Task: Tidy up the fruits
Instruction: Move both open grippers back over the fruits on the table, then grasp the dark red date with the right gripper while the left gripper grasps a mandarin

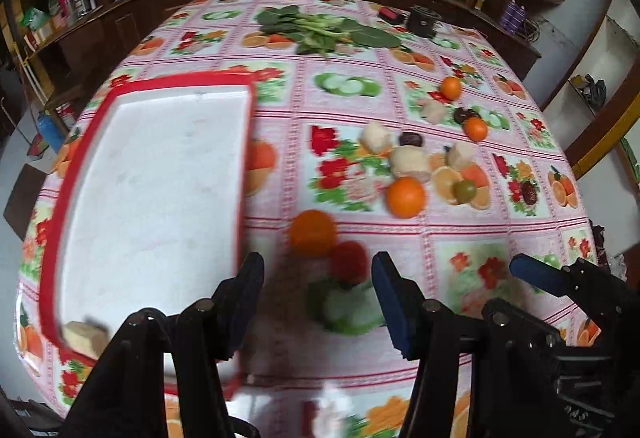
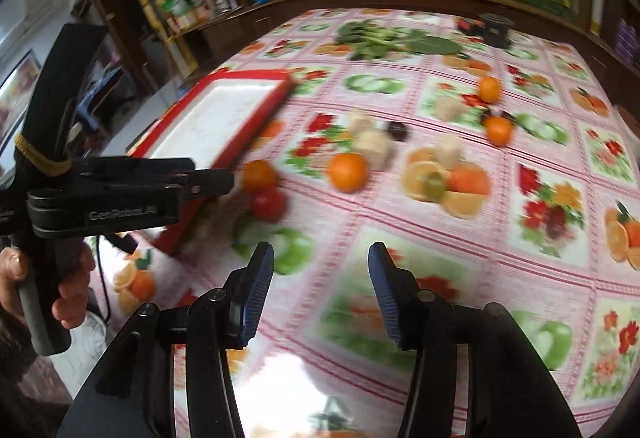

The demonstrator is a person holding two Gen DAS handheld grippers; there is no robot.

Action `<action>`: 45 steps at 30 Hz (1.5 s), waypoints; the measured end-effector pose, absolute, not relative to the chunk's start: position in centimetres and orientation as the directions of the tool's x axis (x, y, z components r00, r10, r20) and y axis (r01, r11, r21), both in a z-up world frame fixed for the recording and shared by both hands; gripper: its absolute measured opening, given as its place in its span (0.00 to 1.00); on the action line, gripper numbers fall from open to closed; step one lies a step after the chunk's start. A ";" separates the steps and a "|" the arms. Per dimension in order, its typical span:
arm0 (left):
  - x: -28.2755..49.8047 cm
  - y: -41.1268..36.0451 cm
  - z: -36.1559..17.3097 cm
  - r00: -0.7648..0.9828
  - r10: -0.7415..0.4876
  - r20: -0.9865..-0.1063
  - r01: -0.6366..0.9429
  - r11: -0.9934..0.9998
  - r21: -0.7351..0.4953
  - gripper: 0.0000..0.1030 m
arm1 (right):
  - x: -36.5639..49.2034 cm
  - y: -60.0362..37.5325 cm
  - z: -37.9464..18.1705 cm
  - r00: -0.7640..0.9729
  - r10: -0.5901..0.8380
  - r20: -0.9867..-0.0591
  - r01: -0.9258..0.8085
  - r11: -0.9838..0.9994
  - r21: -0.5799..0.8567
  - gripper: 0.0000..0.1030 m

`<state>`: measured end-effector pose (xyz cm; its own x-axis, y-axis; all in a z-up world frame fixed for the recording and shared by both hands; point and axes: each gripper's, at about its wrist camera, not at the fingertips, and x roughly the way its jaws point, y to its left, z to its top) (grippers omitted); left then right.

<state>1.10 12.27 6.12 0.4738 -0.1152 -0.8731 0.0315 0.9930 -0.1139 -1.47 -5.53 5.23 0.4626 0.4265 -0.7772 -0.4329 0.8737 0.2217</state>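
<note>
Left to right on the fruit-print tablecloth (image 1: 400,250): one white tray with red rim (image 1: 80,157), holding one beige chunk (image 1: 82,338) at its near corner; just right of the tray one orange (image 1: 313,234) touching one red fruit (image 1: 349,262). Further right a loose cluster: three more oranges (image 1: 405,197), so four total, about four beige chunks (image 1: 409,162) on the cloth, two dark round fruits (image 1: 411,139), one small green fruit (image 1: 464,191). One bunch of leafy greens (image 1: 320,29) and one black box (image 1: 423,21) at the far edge. Motion blur throughout, counts of the small pieces approximate. Left gripper (image 1: 318,278): jaws apart, nothing between them, hanging over the cloth near the tray's edge. Right gripper (image 2: 321,270): jaws parted, empty, over bare cloth. Only the right wrist view shows the left gripper's body, printed "GenRobot.AI", and the hand (image 2: 60,278) gripping its handle. Only the left wrist view shows the chunk in the tray.
</note>
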 end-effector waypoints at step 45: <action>7.8 4.5 1.1 0.413 -0.099 -0.905 0.157 0.987 -0.036 0.46 | 8.2 -20.2 0.4 0.529 0.237 -0.815 -0.272 0.957 0.102 0.27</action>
